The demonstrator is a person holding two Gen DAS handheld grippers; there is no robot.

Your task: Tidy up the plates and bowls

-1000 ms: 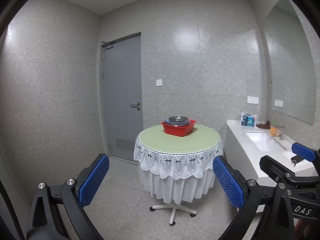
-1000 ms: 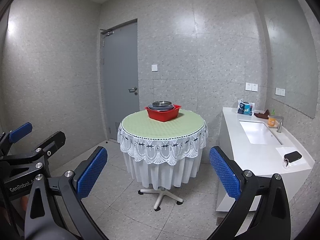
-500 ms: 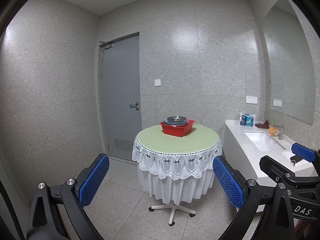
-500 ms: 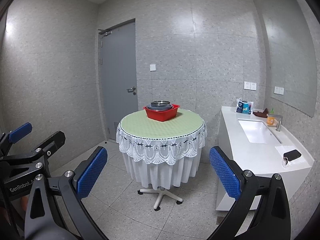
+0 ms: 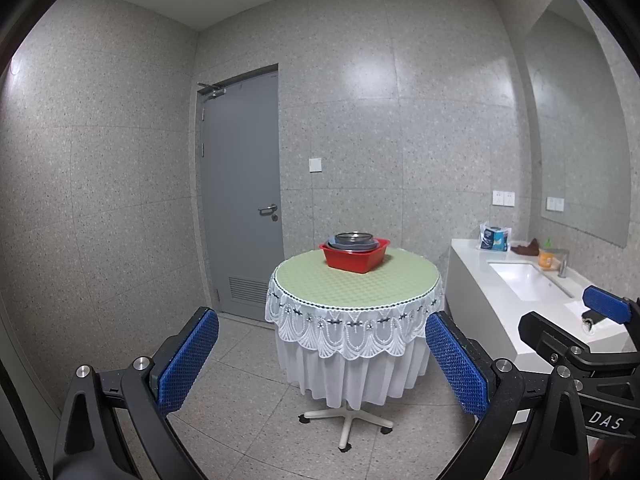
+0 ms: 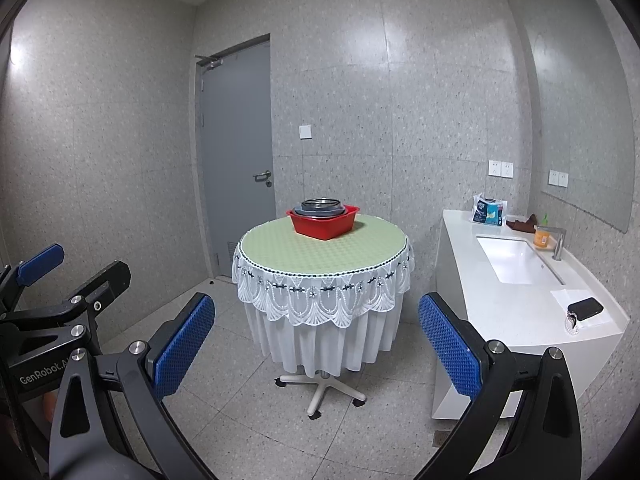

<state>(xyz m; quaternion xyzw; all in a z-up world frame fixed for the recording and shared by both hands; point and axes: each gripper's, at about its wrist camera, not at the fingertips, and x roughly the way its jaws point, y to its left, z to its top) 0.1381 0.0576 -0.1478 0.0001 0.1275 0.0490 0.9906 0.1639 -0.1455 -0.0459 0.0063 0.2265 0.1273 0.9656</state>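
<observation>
Both grippers, left (image 5: 320, 356) and right (image 6: 316, 340), fingers wide, empty, well short of red tub (image 5: 354, 256) of bowls (image 5: 353, 239) on table (image 5: 356, 280).

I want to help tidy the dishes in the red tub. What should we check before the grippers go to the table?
1. Left gripper open and empty: ok.
2. Right gripper open and empty: ok.
3. Red tub sits flat on the table, away from the edge: ok.
4. Dishes stacked inside the tub, not tipping: ok. How many there are: cannot tell.
5. Floor path to the table free: ok in what shows.
6. Grippers close enough to reach the tub: not ok, both are well back from the table.
</observation>
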